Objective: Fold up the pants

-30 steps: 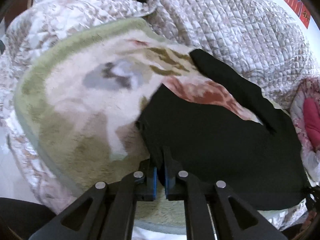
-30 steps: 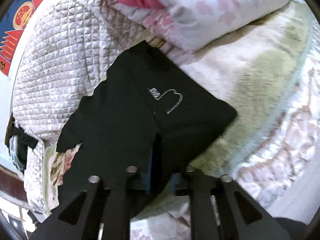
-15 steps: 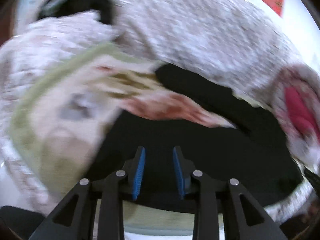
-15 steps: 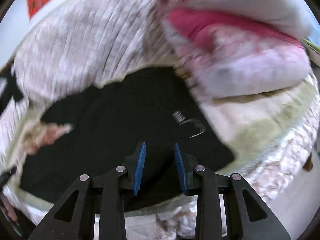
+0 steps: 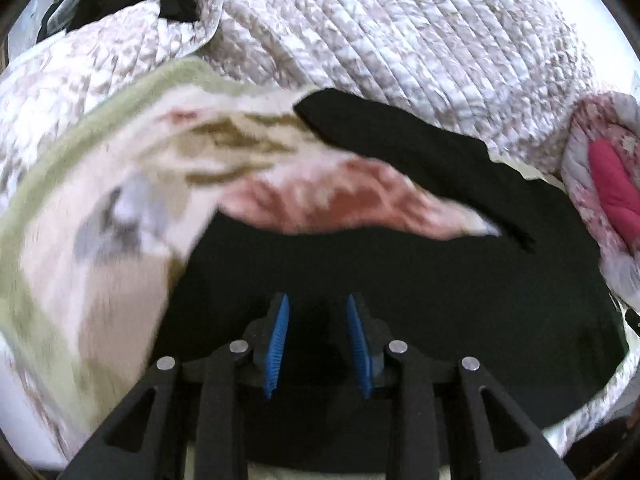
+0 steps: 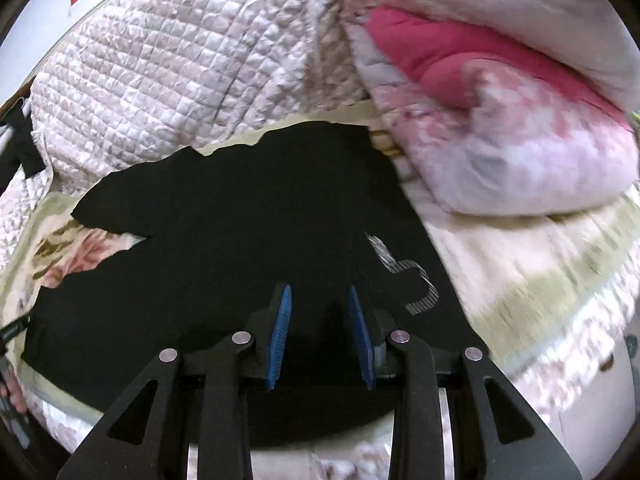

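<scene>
Black pants lay spread on floral blanket over the bed. Left gripper and right gripper hovered above them, fingers parted, gripping nothing.

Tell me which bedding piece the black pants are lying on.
The plush flowered blanket with the green border; the quilted cover lies behind the black pants, the pink duvet beside them.

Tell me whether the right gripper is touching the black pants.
Cannot tell. In the right wrist view the right gripper is open with nothing between its jaws, over the black pants, but that view cannot show whether the fingertips rest on the cloth.
</scene>
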